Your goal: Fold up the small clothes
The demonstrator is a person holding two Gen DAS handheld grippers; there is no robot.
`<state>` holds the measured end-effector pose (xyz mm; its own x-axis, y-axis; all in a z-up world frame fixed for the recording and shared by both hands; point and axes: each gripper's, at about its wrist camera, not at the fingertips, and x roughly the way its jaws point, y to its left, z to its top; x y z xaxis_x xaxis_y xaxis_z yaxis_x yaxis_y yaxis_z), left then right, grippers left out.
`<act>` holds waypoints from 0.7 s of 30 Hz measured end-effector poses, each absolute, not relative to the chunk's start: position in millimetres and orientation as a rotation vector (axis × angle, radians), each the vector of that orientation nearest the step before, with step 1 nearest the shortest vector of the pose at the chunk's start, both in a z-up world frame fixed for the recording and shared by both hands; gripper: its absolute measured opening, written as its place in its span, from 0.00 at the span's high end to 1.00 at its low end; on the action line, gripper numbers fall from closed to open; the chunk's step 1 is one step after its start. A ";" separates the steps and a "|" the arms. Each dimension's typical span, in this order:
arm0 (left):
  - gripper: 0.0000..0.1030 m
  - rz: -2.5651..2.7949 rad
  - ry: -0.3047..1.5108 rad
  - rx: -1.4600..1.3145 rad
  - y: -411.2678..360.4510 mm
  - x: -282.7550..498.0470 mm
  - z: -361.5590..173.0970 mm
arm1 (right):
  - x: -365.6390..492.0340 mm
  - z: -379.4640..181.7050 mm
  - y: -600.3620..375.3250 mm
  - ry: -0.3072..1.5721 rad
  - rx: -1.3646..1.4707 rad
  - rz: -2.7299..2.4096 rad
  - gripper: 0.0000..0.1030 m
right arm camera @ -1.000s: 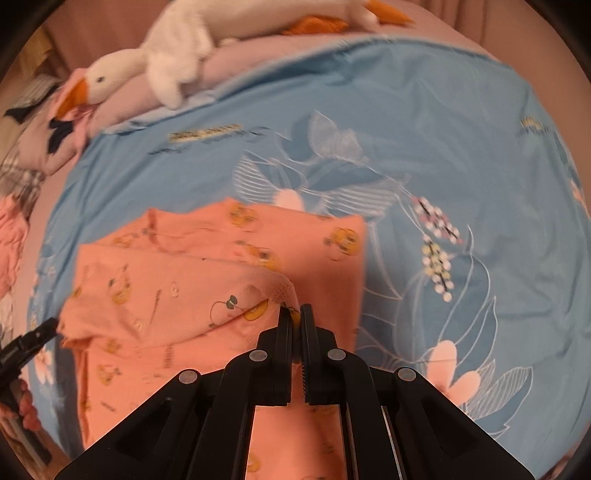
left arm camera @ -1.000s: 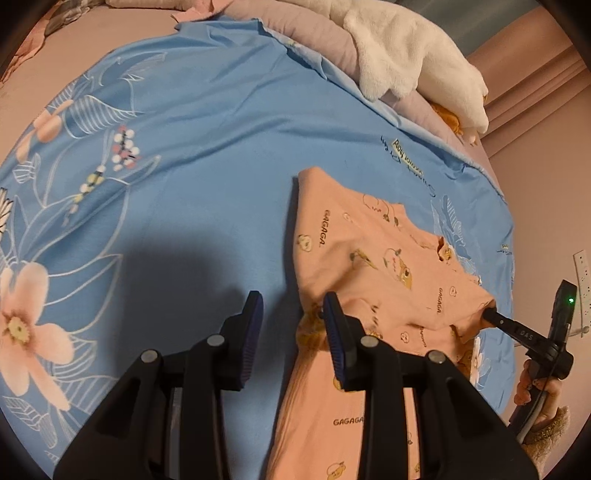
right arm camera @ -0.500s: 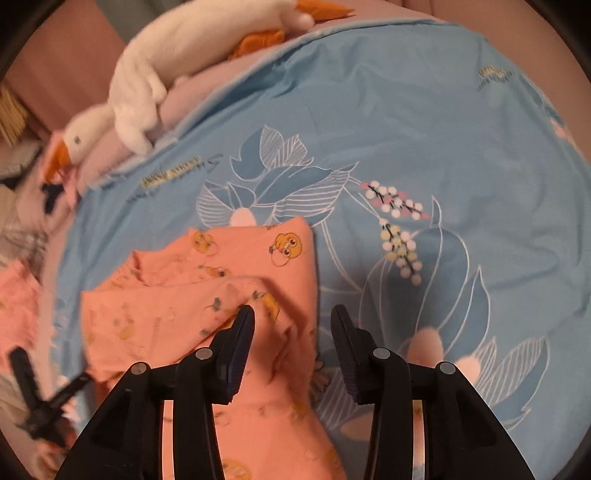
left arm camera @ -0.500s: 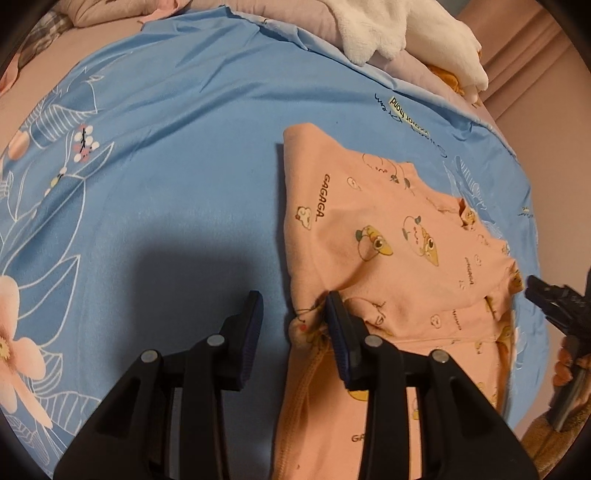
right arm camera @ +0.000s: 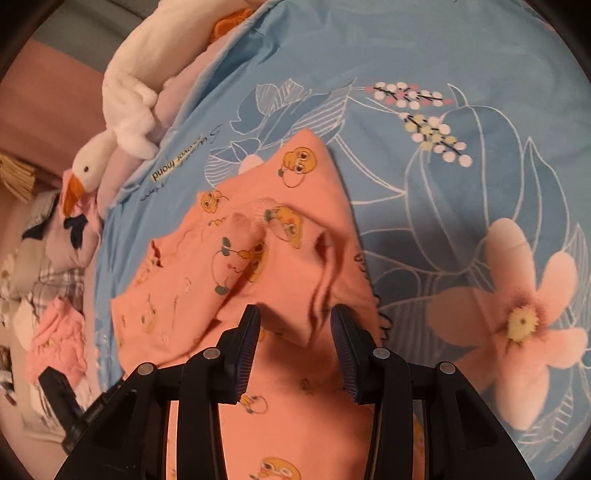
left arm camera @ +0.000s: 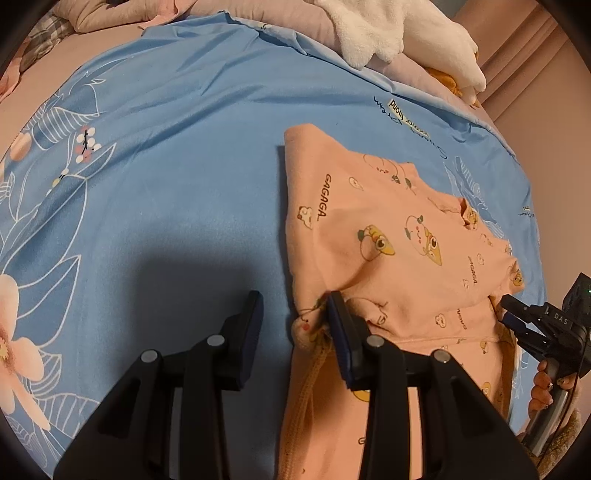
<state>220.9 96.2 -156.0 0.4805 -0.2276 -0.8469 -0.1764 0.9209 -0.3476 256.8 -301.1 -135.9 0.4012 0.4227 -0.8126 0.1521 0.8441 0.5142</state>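
A peach baby garment (left arm camera: pixel 388 236) with cartoon prints lies partly folded on the blue flowered sheet (left arm camera: pixel 166 166). My left gripper (left arm camera: pixel 295 325) is open at the garment's left edge. A bunched bit of hem sits against its right pad, with bare sheet beside the left pad. In the right wrist view the garment (right arm camera: pixel 288 258) has a folded-over flap. My right gripper (right arm camera: pixel 295 326) hangs over the flap's corner. Its jaws are closing with that corner between them, and the pads do not press it. From the left wrist view the right gripper (left arm camera: pixel 508 312) is at the garment's right edge.
A white plush goose (right arm camera: pixel 122 107) and pink pillows (left arm camera: pixel 288 18) lie along the far edge of the bed. Another pink garment (right arm camera: pixel 55 332) lies off the sheet at the left. A hand (left arm camera: pixel 543 384) holds the right gripper's handle.
My right gripper let go of the folded flap, opened, rolled and sank toward the garment. My left gripper dropped slightly to the garment's left edge, then stayed still.
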 end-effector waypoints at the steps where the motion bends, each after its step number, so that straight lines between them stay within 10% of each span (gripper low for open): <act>1: 0.64 -0.033 1.079 -0.421 96.5 221.5 -156.1 | 257.0 -135.2 -299.7 1.158 0.555 0.186 0.82; 2: 0.64 -0.034 1.081 -0.426 97.1 221.8 -156.2 | 257.7 -134.1 -298.6 1.157 0.535 0.184 0.95; 21: 0.64 -0.045 1.087 -0.464 103.0 221.9 -155.9 | 254.9 -109.6 -329.1 1.150 0.462 0.194 0.95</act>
<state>221.9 103.0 -155.9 0.4738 -0.2589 -0.8417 -0.1890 0.9036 -0.3843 254.9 -329.1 -109.6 0.4044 0.3793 -0.8322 0.0858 0.8902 0.4474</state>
